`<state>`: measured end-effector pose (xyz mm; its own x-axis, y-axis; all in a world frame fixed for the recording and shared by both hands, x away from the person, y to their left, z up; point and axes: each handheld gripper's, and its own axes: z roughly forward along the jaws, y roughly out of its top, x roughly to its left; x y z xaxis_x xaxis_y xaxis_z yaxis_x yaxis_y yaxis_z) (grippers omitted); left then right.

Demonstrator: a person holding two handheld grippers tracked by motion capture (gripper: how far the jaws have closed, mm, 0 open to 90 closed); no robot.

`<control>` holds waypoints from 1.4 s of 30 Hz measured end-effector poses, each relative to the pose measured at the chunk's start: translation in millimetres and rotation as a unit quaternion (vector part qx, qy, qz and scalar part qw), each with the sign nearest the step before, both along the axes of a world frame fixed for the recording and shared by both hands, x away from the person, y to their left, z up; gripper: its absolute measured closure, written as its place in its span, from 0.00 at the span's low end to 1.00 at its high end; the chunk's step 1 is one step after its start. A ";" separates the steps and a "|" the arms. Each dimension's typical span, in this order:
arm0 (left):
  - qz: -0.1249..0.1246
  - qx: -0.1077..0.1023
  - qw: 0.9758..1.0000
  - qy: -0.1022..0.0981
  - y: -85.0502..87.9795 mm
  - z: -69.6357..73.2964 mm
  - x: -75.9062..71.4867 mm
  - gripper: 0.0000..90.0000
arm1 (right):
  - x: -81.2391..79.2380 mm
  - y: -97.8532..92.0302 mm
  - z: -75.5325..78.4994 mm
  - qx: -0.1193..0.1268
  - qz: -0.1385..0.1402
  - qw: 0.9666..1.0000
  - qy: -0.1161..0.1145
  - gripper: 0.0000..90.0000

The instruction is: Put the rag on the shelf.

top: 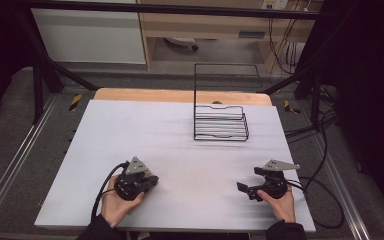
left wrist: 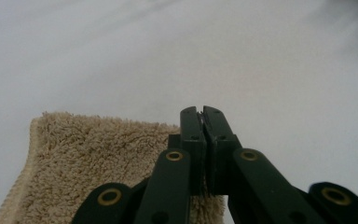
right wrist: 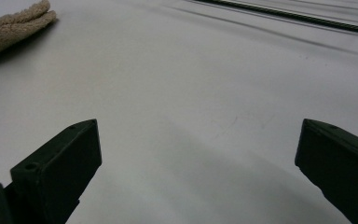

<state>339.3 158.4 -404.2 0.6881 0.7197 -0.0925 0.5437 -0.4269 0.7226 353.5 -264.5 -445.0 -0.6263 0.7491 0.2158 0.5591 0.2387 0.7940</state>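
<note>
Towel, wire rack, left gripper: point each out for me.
towel (left wrist: 88, 158), left gripper view, its fluffy top face.
wire rack (top: 220, 127), high view, its slatted base.
left gripper (left wrist: 204, 121), left gripper view, its closed tips.

I see open bench (top: 180, 135) between both tongs; the wire rack (top: 220, 122) blocks the far right side.

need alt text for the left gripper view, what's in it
The left gripper's two black jaws stand shut on the edge of a beige, fluffy terry-cloth towel, which spreads to the lower left. Behind it lies a plain white table surface, softly out of focus.
</note>
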 end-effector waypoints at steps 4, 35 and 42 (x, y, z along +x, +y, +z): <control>-0.003 -0.003 1.000 -0.002 -15.2 -0.1 5.4 0.97 | 0.0 0.0 0.0 -0.001 0.000 1.000 0.000 0.01; -0.040 -0.016 0.999 -0.001 -50.8 -17.0 27.7 0.66 | 0.3 1.6 -1.2 -0.006 -0.003 1.000 -0.001 0.02; -0.029 -0.025 0.999 -0.010 -21.5 -2.1 30.1 0.44 | 0.0 2.1 -0.6 -0.006 -0.005 1.000 -0.002 0.02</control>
